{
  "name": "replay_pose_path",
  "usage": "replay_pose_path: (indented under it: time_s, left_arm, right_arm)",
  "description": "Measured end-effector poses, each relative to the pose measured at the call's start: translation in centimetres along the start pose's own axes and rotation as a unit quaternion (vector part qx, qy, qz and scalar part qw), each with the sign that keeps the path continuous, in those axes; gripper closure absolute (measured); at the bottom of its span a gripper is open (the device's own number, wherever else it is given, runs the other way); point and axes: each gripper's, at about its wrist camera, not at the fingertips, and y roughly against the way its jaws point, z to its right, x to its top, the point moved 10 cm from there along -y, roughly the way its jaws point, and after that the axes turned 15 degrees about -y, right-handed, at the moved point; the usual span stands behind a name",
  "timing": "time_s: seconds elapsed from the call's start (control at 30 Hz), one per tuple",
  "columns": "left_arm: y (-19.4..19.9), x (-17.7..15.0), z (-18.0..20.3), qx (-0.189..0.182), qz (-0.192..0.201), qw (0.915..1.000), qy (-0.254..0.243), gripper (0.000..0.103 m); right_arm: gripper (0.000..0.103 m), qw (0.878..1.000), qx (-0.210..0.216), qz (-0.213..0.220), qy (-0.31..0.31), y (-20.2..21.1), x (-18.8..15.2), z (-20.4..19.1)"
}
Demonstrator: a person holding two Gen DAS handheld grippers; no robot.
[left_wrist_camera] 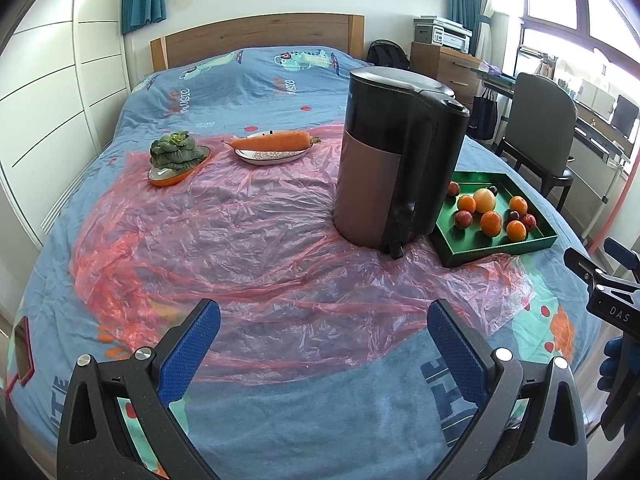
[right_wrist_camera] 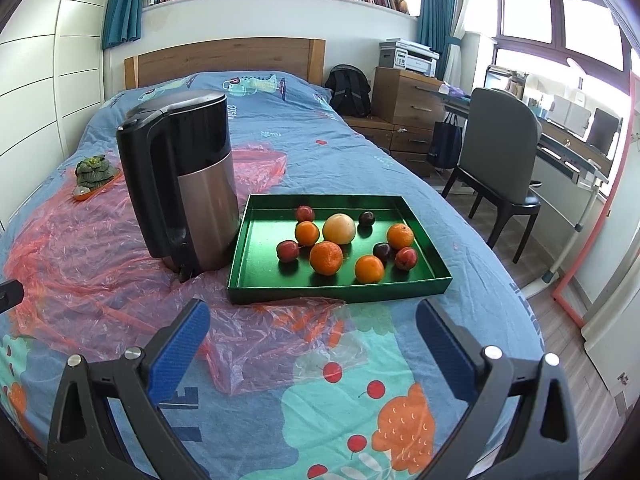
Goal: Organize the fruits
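Your left gripper (left_wrist_camera: 323,322) sits low at 6 o'clock with its blue-padded fingers (left_wrist_camera: 190,350) spread wide, nothing between them, just hanging over the blue cartoon-print bedspread (left_wrist_camera: 280,420). A crinkly pink plastic sheet (left_wrist_camera: 240,240) covers the middle. Dead centre-right stands a tall black and copper electric kettle (left_wrist_camera: 394,164), and just beside it at 3 o'clock there's a green rectangular tray (left_wrist_camera: 496,246) holding several small oranges (left_wrist_camera: 491,223), a pale yellow round fruit (left_wrist_camera: 484,199) and a few dark red plums (left_wrist_camera: 463,219). At 11 o'clock, a leafy green vegetable (left_wrist_camera: 176,150) on an orange-rimmed dish, and a big orange carrot (left_wrist_camera: 274,141) on a white patterned plate (left_wrist_camera: 268,157) near 12. Your right gripper's (left_wrist_camera: 608,292) black frame pokes in at 4 o'clock.
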Motion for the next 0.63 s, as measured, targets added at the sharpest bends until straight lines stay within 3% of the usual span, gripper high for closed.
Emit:
replay_pose_path:
  time_s: [0.63]
  left_arm:
    - [-0.23, -0.30, 0.00, 0.001, -0.001, 1.0000, -0.007, 0.001]
  right_arm:
    - [0.000, 1.000, -0.003, -0.006, -0.001, -0.21, -0.35, 0.67]
